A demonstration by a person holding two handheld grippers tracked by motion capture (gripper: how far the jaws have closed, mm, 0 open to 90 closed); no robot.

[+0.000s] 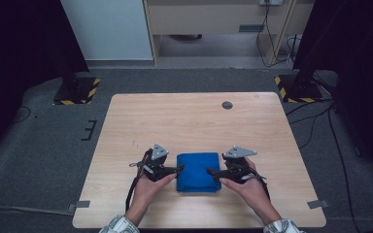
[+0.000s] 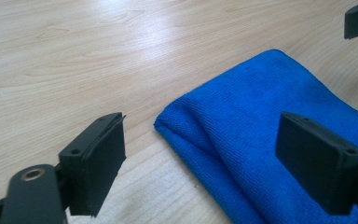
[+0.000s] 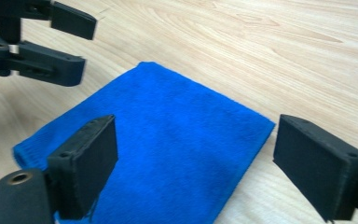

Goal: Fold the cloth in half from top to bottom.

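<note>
Both grippers, left (image 1: 178, 169) and right (image 1: 210, 171), released beside folded blue cloth (image 1: 198, 172); high view adds wooden table (image 1: 194, 116).

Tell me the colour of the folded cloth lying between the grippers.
The cloth is plain bright blue, with no pattern; the right gripper view shows it best.

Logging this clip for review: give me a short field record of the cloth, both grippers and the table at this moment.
cloth: blue cloth, folded into a rectangle, lying flat near the table's front edge
left gripper: left gripper at the cloth's left edge, jaws open, not pressing on it
right gripper: right gripper at the cloth's right edge, jaws open, nothing clamped
held: nothing
table: light wooden table, with a small dark round spot near the far edge
hands: one on each gripper, coming in from the near side
</note>
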